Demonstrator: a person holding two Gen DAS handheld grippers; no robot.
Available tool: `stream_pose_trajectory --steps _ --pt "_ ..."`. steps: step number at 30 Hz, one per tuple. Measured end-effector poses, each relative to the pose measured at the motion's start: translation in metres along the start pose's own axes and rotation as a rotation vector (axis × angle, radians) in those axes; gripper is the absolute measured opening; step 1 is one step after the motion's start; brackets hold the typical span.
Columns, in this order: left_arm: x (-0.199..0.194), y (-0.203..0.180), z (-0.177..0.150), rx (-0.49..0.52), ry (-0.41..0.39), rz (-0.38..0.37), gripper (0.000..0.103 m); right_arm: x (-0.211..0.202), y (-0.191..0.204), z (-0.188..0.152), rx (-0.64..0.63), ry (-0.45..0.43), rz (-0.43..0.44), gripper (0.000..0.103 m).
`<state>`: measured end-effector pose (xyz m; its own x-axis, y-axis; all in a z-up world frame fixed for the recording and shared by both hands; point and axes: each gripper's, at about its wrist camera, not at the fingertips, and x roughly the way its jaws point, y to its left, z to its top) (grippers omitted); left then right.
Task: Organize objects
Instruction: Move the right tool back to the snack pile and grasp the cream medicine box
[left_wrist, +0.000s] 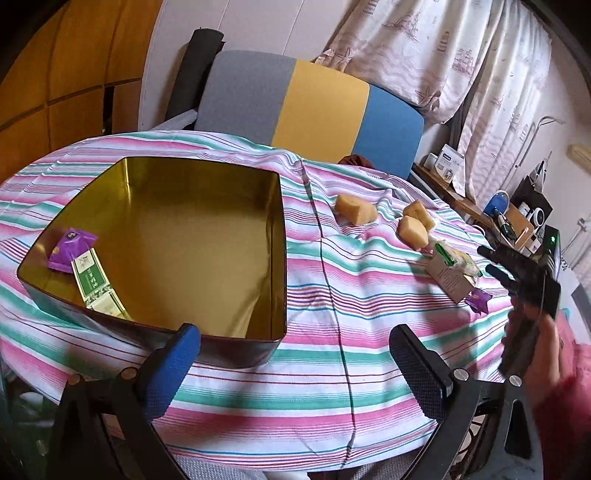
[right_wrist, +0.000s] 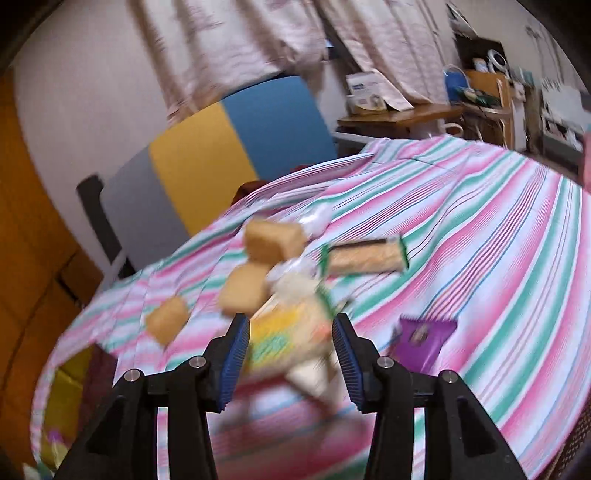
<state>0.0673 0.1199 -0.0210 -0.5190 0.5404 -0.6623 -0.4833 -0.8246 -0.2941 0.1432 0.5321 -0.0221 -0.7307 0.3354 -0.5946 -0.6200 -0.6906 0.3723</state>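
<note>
A gold-lined square tin (left_wrist: 207, 184) sits on the striped tablecloth (left_wrist: 332, 369), holding a purple packet (left_wrist: 70, 249) and a green-and-white packet (left_wrist: 94, 284). My left gripper (left_wrist: 295, 362) is open and empty, just in front of the tin's near corner. Three yellow cakes (left_wrist: 356, 208) and wrapped snacks (left_wrist: 452, 271) lie to the right. My right gripper (right_wrist: 291, 354) is open, its fingers on either side of a yellow-green snack packet (right_wrist: 284, 332); the view is blurred. A purple packet (right_wrist: 421, 339) lies to its right, cakes (right_wrist: 273, 240) and a wafer bar (right_wrist: 365, 258) beyond.
A grey, yellow and blue chair back (left_wrist: 314, 110) stands behind the table. A cluttered wooden shelf (left_wrist: 509, 218) is at the right, curtains (left_wrist: 443, 55) behind. The tin's corner (right_wrist: 70, 384) shows at the lower left of the right wrist view.
</note>
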Motion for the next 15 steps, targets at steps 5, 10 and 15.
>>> stream_pose_trajectory --steps 5,10,15 --pt "0.001 -0.003 -0.002 0.008 0.016 0.005 0.103 0.032 -0.021 0.016 0.080 0.079 0.040 0.047" --pt "0.003 -0.008 -0.004 0.017 0.027 0.008 0.103 0.033 -0.008 -0.006 0.064 0.139 0.134 0.050" --pt "0.006 -0.014 -0.003 0.030 0.042 0.006 0.103 0.018 0.032 -0.045 -0.050 0.215 0.264 0.050"
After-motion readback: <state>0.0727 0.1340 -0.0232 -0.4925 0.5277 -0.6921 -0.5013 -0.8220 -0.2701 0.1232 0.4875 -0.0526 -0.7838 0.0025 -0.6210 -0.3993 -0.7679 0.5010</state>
